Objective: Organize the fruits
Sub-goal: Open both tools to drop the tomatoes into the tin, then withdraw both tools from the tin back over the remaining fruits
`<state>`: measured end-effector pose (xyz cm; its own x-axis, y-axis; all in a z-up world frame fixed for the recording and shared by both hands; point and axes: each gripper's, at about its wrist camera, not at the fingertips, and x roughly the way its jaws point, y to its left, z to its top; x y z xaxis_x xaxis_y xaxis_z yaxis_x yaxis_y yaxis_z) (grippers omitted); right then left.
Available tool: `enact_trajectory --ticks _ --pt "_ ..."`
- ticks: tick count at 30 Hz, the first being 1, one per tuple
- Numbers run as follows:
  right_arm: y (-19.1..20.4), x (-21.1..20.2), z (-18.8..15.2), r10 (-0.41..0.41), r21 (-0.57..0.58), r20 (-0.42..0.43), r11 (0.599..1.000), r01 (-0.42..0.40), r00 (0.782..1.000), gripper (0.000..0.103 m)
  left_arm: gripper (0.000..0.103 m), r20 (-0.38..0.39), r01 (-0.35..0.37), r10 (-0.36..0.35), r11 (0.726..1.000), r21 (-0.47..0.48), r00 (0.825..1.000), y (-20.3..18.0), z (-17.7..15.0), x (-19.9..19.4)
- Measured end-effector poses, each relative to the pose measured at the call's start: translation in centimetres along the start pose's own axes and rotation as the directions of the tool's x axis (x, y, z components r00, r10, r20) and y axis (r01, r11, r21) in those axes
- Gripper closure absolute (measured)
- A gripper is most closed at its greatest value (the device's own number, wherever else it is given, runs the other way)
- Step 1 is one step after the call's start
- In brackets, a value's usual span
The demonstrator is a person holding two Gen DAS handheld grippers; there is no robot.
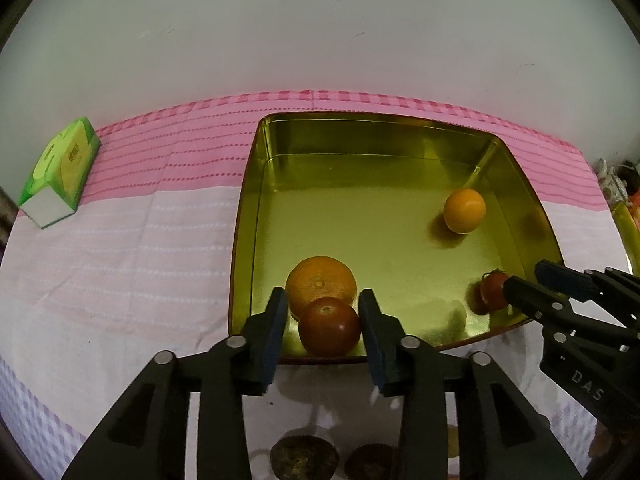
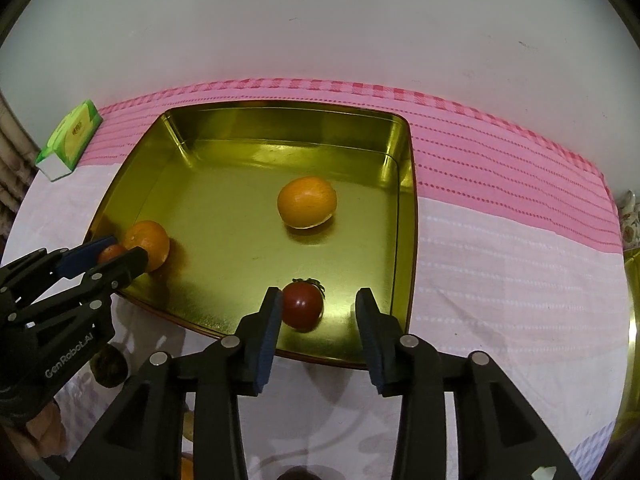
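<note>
Left gripper [image 1: 324,322]: your jaws sit spread around a dark red round tomato [image 1: 329,326], pads beside it, grip uncertain
Right gripper [image 2: 318,316]: your jaws gape wide, holding nothing; a stemmed red tomato [image 2: 302,306] rests by the left pad
Shiny gold square metal tray [image 2: 404,216]: holds both tomatoes, a dimpled orange [image 1: 321,283] and a smooth yellow-orange citrus [image 2: 307,201]

Brown lumps [image 1: 304,460]: cut off at 6 o'clock, half behind the left gripper [image 1: 324,320] — kind unclear.
Stemmed tomato [image 1: 494,290]: partly behind the right gripper [image 1: 532,276].
Clutter [image 1: 616,184]: 3 o'clock edge — too small to tell.
</note>
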<state>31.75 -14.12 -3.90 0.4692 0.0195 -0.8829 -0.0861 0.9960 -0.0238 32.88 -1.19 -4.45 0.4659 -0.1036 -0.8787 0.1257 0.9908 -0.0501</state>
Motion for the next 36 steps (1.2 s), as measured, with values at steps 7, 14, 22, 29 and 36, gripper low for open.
enact_trajectory --ticks 7,14,22,29,36 --pt "-0.2 -0.5 -0.2 0.003 0.004 0.008 1.000 -0.003 1.000 0.066 0.047 -0.001 0.002 -0.002 1.000 0.007 1.000 -0.1 0.0 -0.2" --pt "-0.5 -1.8 -0.7 0.000 0.018 0.029 1.000 0.000 1.000 0.060 0.045 0.007 -0.005 0.004 1.000 0.005 1.000 -0.3 -0.2 -1.0" --pt "-0.4 -3.8 -1.8 0.003 0.026 0.058 1.000 -0.005 0.998 0.058 0.045 0.036 -0.005 0.004 1.000 0.026 0.999 -0.8 -0.9 -3.1" --pt "-0.5 -5.1 -3.0 0.010 0.032 0.072 0.999 -0.013 0.997 0.058 0.045 0.055 -0.009 0.007 0.999 0.033 0.998 -1.0 -2.3 -5.0" --pt "-0.7 -5.8 -4.5 0.006 0.025 0.054 1.000 -0.008 0.999 0.058 0.045 0.068 -0.018 0.016 0.999 0.030 0.998 -0.9 -4.4 -6.6"
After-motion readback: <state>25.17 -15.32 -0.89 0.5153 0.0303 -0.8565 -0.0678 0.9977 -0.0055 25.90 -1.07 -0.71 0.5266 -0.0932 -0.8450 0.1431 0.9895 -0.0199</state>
